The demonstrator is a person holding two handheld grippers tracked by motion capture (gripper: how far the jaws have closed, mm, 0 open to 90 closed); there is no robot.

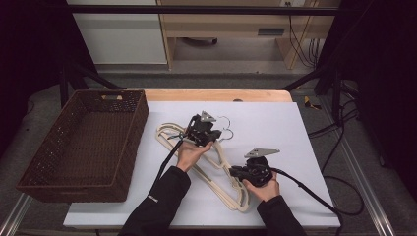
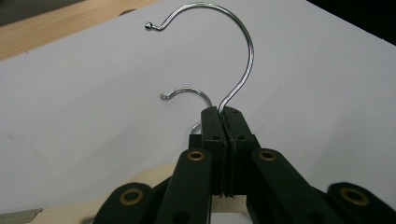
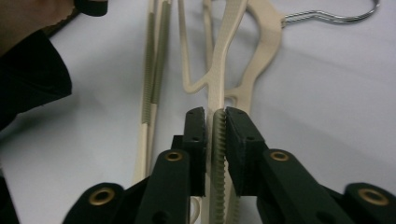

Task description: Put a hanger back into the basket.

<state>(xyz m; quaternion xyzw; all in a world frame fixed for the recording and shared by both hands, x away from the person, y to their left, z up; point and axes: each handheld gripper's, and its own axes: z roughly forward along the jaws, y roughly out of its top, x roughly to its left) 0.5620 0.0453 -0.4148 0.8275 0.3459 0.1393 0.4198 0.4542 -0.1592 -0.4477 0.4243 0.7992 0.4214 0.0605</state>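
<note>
Lying stacked, cream hangers [image 1: 216, 167] carry chrome hooks [image 2: 233, 60].

Glossy metal hook [image 2: 240, 56]; matt cream plastic hanger [image 3: 219, 93].

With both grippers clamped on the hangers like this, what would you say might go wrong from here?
1. The left gripper pinches only the thin chrome hook; the smooth wire may slip or twist when lifted.
2. Several cream hangers lie overlapped, so the one held by the right gripper may drag its neighbours along.
3. A second hook lies close by and could snag on the way to the wicker basket.
</note>
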